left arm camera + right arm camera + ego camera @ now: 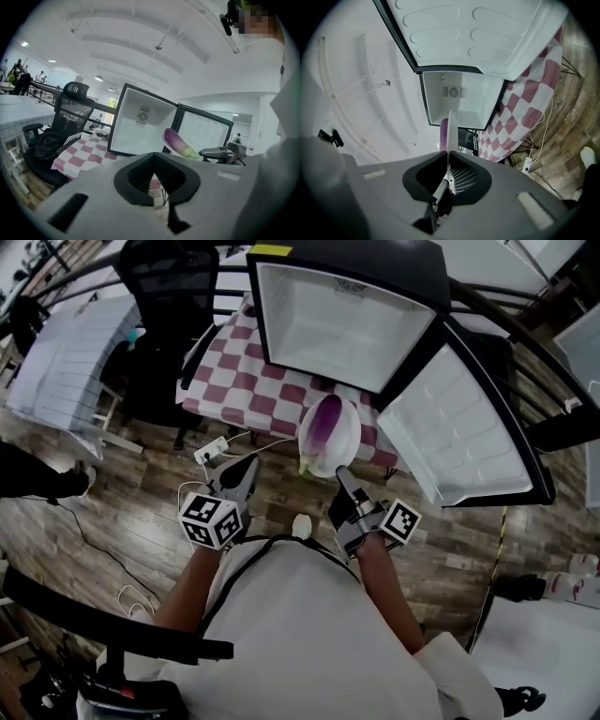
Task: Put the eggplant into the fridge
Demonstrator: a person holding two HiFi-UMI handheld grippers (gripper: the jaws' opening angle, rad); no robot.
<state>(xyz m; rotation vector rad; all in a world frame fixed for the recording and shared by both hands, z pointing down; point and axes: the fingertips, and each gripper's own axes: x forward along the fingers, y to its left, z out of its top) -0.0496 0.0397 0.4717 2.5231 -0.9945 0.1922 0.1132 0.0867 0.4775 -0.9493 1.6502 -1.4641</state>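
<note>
The eggplant (324,423) lies on a white plate (349,444), held up in the air in front of the open fridge (337,329), which stands on the checkered table (248,371). The fridge door (464,432) is swung wide to the right and the cavity looks bare.

We judge the step in hand to be carrying the plate to the opening. To do it well we should keep the plate level so the eggplant does not roll off, aim for the middle of the cavity clear of the door's edge, and set it down on the fridge floor before letting go.

The right claw (342,476) is nearly closed, pinching the plate's near rim, which its own view shows edge-on between the jaws. The left claw (247,472) has its jaws pressed together on nothing and hangs beside the plate, apart from it.
</note>
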